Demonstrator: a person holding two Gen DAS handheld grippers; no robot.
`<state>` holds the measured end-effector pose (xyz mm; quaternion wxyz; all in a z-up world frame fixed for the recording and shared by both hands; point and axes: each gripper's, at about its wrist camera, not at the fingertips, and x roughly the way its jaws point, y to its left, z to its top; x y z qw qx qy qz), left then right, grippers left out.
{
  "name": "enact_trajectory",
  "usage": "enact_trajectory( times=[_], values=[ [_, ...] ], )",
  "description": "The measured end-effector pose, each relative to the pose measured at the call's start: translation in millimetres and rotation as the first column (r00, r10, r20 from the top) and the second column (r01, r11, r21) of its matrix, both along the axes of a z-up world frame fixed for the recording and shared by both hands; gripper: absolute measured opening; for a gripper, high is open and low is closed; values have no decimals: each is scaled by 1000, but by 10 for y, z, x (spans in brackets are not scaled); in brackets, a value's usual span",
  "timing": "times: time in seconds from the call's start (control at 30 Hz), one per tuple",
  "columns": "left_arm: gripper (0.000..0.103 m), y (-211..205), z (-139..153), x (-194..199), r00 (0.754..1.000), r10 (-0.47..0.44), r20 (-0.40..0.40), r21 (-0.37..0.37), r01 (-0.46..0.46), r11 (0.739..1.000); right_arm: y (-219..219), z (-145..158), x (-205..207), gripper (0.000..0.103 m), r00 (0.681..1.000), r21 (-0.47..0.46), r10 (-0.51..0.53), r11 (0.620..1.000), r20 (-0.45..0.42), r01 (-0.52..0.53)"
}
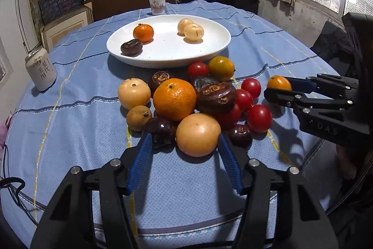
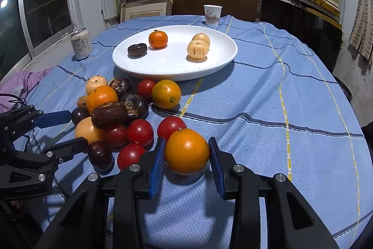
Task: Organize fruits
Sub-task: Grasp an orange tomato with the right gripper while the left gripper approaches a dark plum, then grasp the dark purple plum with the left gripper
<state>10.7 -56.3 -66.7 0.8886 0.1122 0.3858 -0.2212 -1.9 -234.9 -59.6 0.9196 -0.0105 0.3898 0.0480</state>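
Both grippers come in low over the blue cloth (image 2: 256,90), angled down at the fruit pile in front of the white plate (image 1: 163,55).

The right gripper (image 2: 186,153) is clamped on a small orange (image 2: 187,151) at the pile's near right edge, both blue pads squeezing its sides. It looks to sit on the cloth, though the underside is hard to read.

The left gripper (image 1: 184,146) has its jaws around a pale round fruit (image 1: 198,134) at the front of the pile. The pad on the right of the left wrist view touches it or nearly so, while the other is clearly off, up against a dark fruit (image 1: 160,132), so it's not gripped yet.

The plate already carries a tangerine (image 1: 143,32), a dark fruit and two pale ones.

The lower fruits in the heap are mostly buried. The person's hands are out of view, and the fisheye edges are dark.
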Motion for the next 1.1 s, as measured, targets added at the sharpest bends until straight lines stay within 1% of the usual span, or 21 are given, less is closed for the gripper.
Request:
enact_trajectory(
  times=[0.1, 0.13, 0.2, 0.27, 0.4, 0.47, 0.53, 0.6, 0.7, 0.77, 0.87, 0.93, 1.03, 1.1],
  values=[
    [59, -43, -18, -6, 999, -13, 36, 46, 11, 999, 7, 1, -6, 38, 1000, -5, -1, 1000, 4, 1],
    [60, -39, -16, 17, 999, -12, 30, 50, 10, 999, 8, 3, -9, 38, 1000, -5, 1, 1000, 5, -1],
    [61, 29, -7, 64, 1000, 5, 0, 33, -5, 999, -3, 7, -8, 38, 1000, 4, 1, 1000, 5, -1],
    [62, 107, 5, 83, 1000, 27, -5, 37, -26, 999, -32, 7, -11, 38, 1000, 20, 0, 1000, 2, 0],
    [62, 365, 27, 134, 995, 102, -13, 45, -102, 994, -62, 8, -10, 38, 1000, 42, 2, 999, -1, -2],
    [59, 503, 48, 170, 987, 159, -8, 55, -159, 986, -58, 8, -10, 38, 1000, 45, 4, 999, -1, -4],
    [59, 606, 86, 196, 982, 188, -13, 35, -188, 982, -57, 10, -10, 38, 1000, 47, 7, 999, 0, -7],
    [59, 580, 132, 168, 987, 161, -14, 12, -160, 987, -54, 11, -9, 38, 1000, 48, 10, 999, 1, -10],
    [59, 408, 131, 94, 994, 104, 19, 57, -105, 993, -61, 11, -4, 38, 1000, 51, 10, 999, -2, -10],
    [59, 398, 102, 111, 994, 112, 17, 67, -113, 991, -71, 13, -9, 38, 1000, 55, 10, 998, -1, -9],
    [59, 542, 73, 178, 987, 162, -11, 43, -161, 986, -82, 16, -7, 38, 1000, 62, 10, 998, 0, -10],
    [59, 639, 56, 185, 983, 184, -17, 47, -183, 982, -81, 15, -7, 38, 1000, 62, 11, 998, -1, -11],
    [59, 711, 6, 169, 983, 180, -45, 40, -179, 983, -82, 18, -7, 38, 1000, 61, 12, 998, 1, -12],
    [54, 688, -26, 161, 985, 168, -51, 32, -166, 986, -82, 17, -4, 38, 1000, 63, 11, 998, -2, -11]
  ],
)
